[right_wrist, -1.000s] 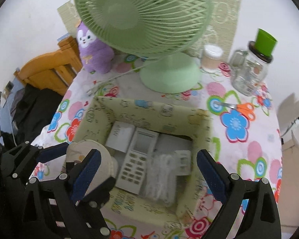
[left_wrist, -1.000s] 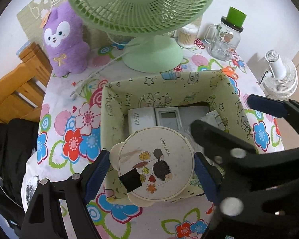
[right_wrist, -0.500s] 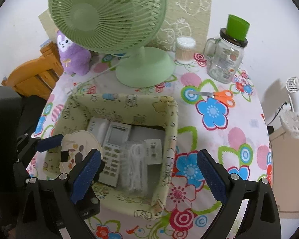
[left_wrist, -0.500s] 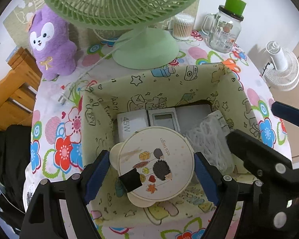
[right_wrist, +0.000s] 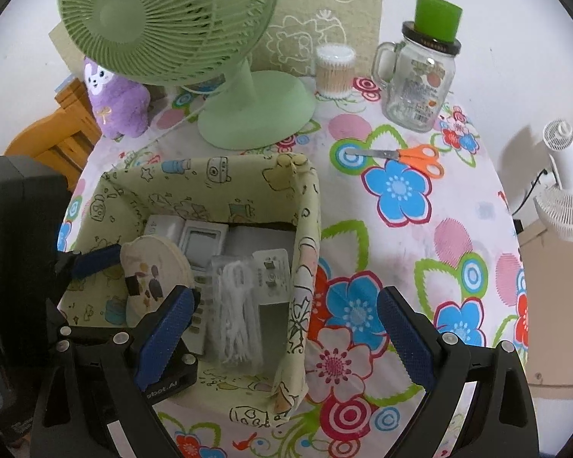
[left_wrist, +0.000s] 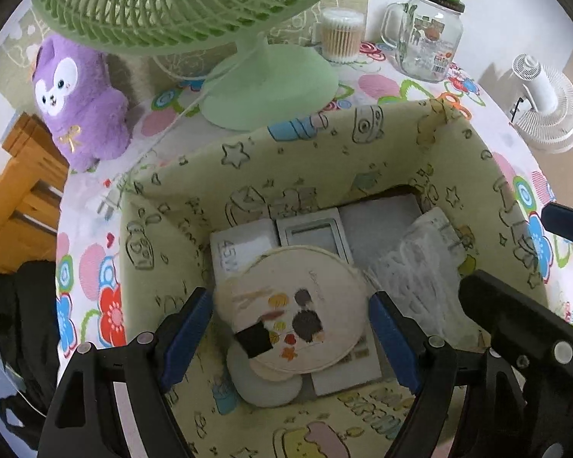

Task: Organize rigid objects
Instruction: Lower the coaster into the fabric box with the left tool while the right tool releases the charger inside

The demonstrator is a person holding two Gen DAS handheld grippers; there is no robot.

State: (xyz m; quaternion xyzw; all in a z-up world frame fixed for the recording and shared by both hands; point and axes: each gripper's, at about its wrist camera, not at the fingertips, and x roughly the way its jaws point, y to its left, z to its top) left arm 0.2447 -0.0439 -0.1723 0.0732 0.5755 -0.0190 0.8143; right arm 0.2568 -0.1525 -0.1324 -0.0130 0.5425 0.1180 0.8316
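A cream round tin with a hedgehog picture lies inside the green fabric box, resting on a white charger and a grey remote. My left gripper reaches down into the box with the tin between its blue pads. Its jaws are opening: a small gap shows on each side of the tin, which looks blurred. The right wrist view shows the same tin in the box. My right gripper stands open and empty, straddling the box's right wall.
A bag of white cable fills the box's right half. Behind the box stand a green fan, a purple plush, a cotton swab tub and a glass jar. Orange scissors lie on the flowered cloth. A wooden chair stands at the left.
The left gripper sank into the box with the tin, and its pads have come off the tin's sides. The right gripper swung right, from over the box to over its right wall.
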